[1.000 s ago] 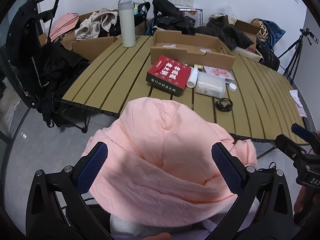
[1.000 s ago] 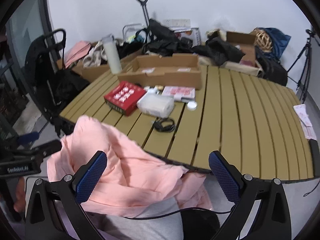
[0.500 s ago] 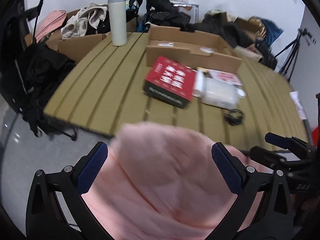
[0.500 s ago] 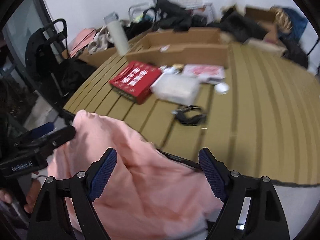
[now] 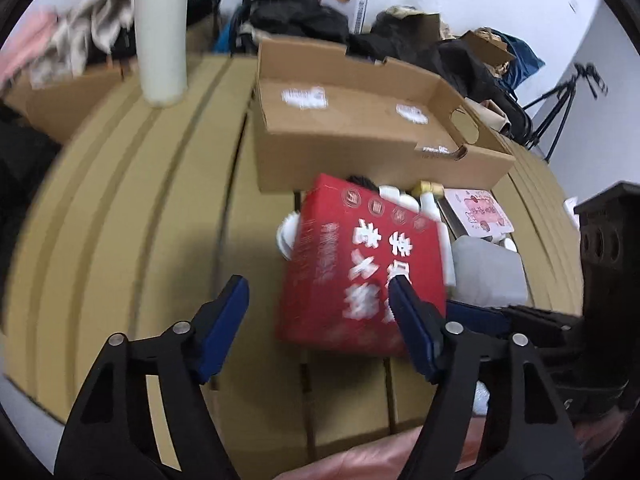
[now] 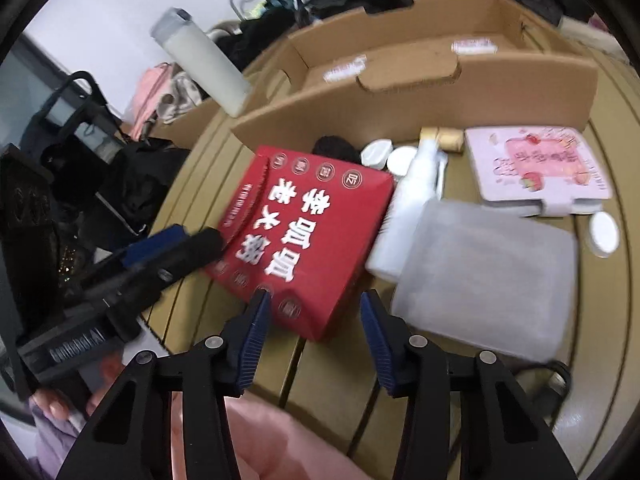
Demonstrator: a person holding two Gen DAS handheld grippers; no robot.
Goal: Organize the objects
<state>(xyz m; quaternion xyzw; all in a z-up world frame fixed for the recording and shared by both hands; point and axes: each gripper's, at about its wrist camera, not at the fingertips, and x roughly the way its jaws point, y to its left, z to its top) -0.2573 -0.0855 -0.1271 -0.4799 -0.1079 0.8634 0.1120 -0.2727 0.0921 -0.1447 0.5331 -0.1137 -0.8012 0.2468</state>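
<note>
Item 1: pink cloth [image 6: 288, 452], bunched at the table's [image 5: 120, 240] near edge beneath both tools, out of the working area.
Item 2: right gripper [image 6: 314, 336], jaws moderately apart and empty, lined up on the near corner of the red box [image 6: 308, 236].
Item 3: left gripper [image 5: 318, 320], jaws wide and empty, beside the box's left side; probably a 2-handed pickup.
Item 4: clear plastic case [image 6: 484, 276], white bottle [image 6: 412, 200] and pink card [image 6: 540, 168], right of the box.
Item 5: open cardboard tray [image 6: 440, 68], toward the far edge, likely the destination.
Item 6: white flask [image 5: 162, 28], far-left corner.

large white chinese characters cover the red box [image 6: 304, 236], though blur leaves them hard to read.
</note>
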